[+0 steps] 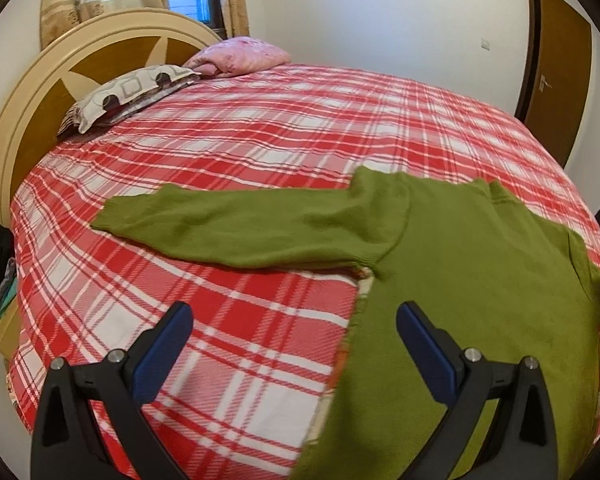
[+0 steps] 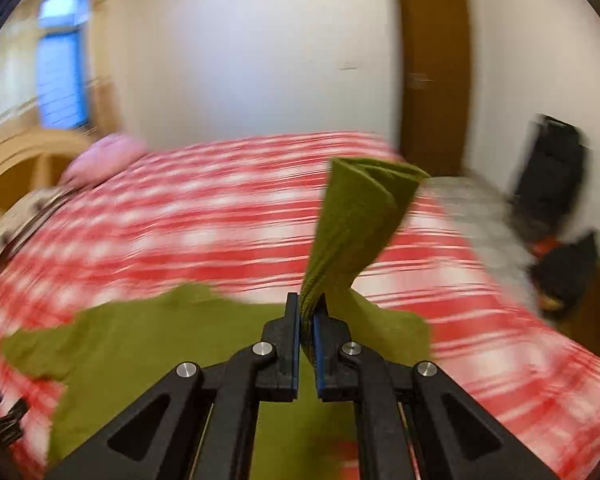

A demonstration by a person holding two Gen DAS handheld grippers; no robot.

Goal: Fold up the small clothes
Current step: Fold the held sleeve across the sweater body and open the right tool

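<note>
A small olive-green sweater lies flat on the red and white plaid bed cover, its left sleeve stretched out to the left. My left gripper is open and empty, low over the sweater's left hem edge. In the right wrist view my right gripper is shut on the sweater's other sleeve and holds it lifted above the sweater body. The cuff stands up past the fingers. That view is blurred by motion.
A patterned pillow and a pink pillow lie at the wooden headboard. A brown door is at the far right wall. Dark bags stand on the floor beyond the bed's right side.
</note>
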